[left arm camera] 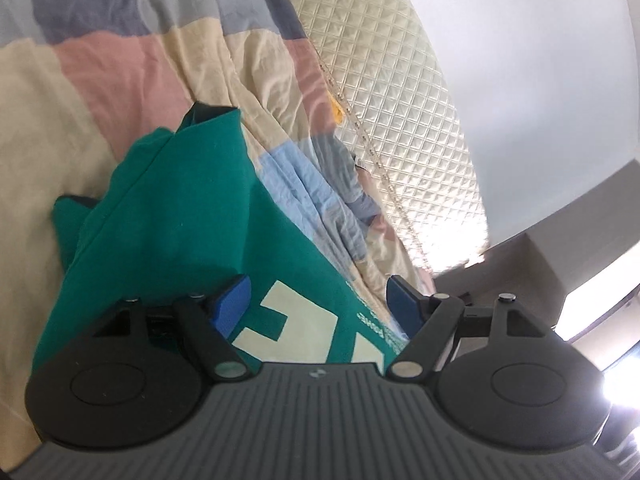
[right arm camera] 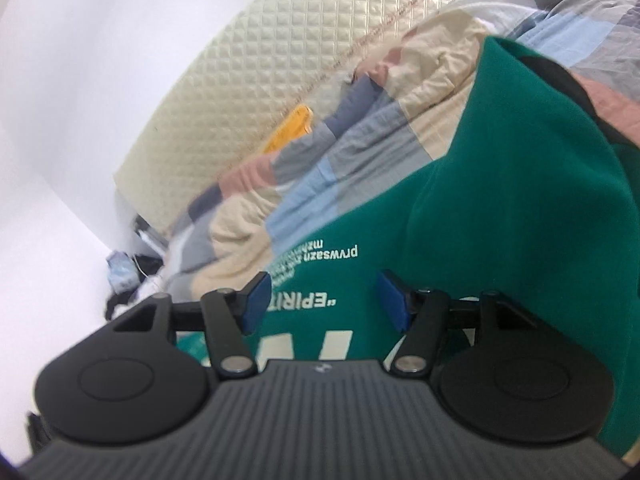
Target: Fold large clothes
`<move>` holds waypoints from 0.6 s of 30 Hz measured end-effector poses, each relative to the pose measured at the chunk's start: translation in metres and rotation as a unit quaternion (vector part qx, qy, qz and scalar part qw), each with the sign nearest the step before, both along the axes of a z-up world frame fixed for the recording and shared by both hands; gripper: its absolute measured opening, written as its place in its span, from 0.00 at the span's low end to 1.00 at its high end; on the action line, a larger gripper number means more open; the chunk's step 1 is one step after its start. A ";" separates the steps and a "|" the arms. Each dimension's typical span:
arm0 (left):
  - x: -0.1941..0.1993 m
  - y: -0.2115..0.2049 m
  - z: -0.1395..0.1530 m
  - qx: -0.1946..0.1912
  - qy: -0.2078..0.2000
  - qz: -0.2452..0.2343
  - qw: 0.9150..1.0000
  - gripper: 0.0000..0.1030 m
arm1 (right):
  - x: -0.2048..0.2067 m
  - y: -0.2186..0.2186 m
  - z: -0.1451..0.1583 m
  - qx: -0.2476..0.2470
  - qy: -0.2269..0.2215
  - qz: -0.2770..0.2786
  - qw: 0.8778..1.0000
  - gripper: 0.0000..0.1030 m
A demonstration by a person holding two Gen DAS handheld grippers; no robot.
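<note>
My left tool (left arm camera: 320,302) hangs just above a green shirt (left arm camera: 180,216), its two blue pads (left arm camera: 234,300) spread wide with nothing pinched between them. The shirt lies crumpled on a bed, on top of a quilt (left arm camera: 80,100) patched in cream, pink, grey and light blue. From this view the shirt bunches into folds on the left, with a dark inner layer showing at its far tip. Part of a large cream letter (left arm camera: 272,320) printed on the shirt sits between the pads, below them. Right of the shirt, the quilt rises in wrinkles toward a cream padded headboard (left arm camera: 400,100), and beyond that stands a plain white wall (left arm camera: 540,60).

My right tool (right arm camera: 322,300) also hovers over the shirt (right arm camera: 520,200), its blue pads (right arm camera: 256,304) apart and gripping nothing. Left of the shirt here are the wall (right arm camera: 60,80), the headboard (right arm camera: 240,80), a small orange thing (right arm camera: 290,128) at the headboard's foot, and the quilt (right arm camera: 340,140). White printed lettering (right arm camera: 332,254) runs upside down across the shirt just beyond the pads. On the right, a tall fold of the shirt stands up, with a dark band along its top edge.
</note>
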State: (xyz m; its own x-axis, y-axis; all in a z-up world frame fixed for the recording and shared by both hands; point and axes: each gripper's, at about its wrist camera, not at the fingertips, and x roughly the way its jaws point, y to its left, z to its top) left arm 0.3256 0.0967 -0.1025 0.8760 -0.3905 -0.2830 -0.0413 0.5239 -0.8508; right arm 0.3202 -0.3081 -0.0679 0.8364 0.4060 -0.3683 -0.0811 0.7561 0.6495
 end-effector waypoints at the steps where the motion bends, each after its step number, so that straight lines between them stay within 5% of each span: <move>1: 0.000 -0.003 0.000 0.011 -0.001 -0.001 1.000 0.76 | 0.002 0.004 -0.002 -0.016 -0.004 0.004 1.000 0.59; 4: 0.001 -0.010 0.001 0.040 -0.008 -0.006 0.999 0.75 | 0.005 0.012 -0.011 -0.052 -0.011 0.011 0.999 0.59; 14: -0.030 -0.018 0.042 0.107 -0.001 -0.020 0.994 0.76 | -0.007 -0.001 0.009 -0.004 0.029 -0.007 1.000 0.60; 18: -0.051 -0.027 0.061 0.142 -0.005 -0.022 0.990 0.76 | -0.036 0.001 0.034 -0.022 0.003 0.009 1.000 0.65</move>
